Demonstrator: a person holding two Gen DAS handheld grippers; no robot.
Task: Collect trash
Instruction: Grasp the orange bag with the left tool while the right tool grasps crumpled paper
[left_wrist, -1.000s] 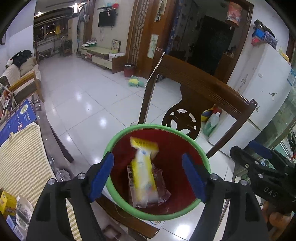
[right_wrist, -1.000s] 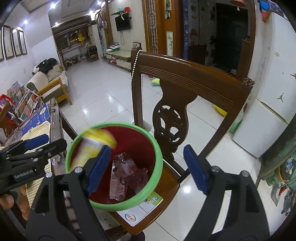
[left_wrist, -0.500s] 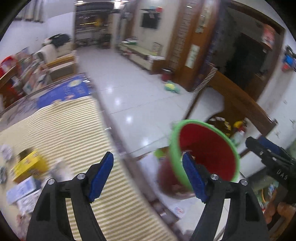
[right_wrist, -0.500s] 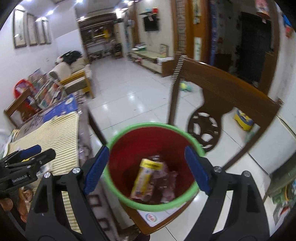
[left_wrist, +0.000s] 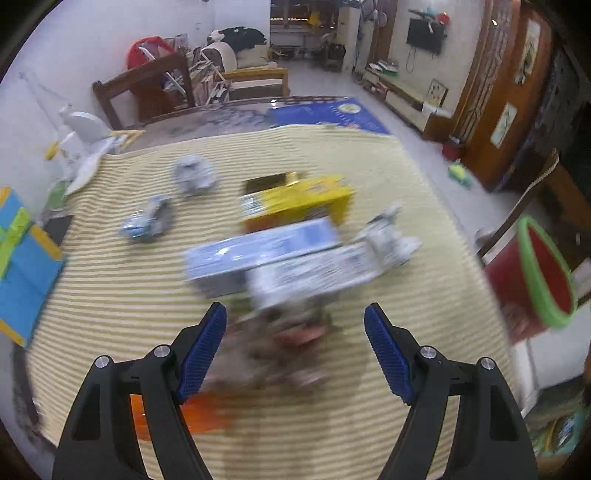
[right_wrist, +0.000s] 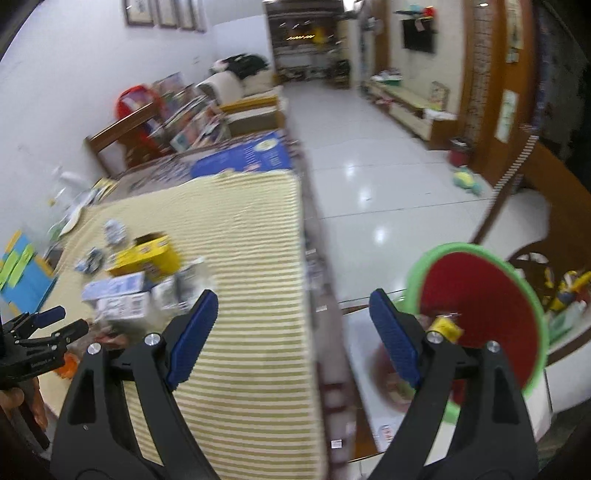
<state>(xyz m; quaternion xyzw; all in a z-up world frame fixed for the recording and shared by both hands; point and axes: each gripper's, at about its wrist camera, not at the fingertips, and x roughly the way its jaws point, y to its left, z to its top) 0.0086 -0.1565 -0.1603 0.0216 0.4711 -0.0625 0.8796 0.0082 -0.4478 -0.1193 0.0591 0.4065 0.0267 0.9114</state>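
Empty claws above littered tablecloth

Striped cloth, sofa (far back), wooden chair.

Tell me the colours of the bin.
Red bin, bright green rim; clearest in the right wrist view.

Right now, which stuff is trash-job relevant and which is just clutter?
Job:
- red bin with green rim
- yellow wrapper inside it
- yellow carton
- pale blue boxes
- crumpled white papers

Clutter:
- striped tablecloth
- blue booklet
- carved wooden chair
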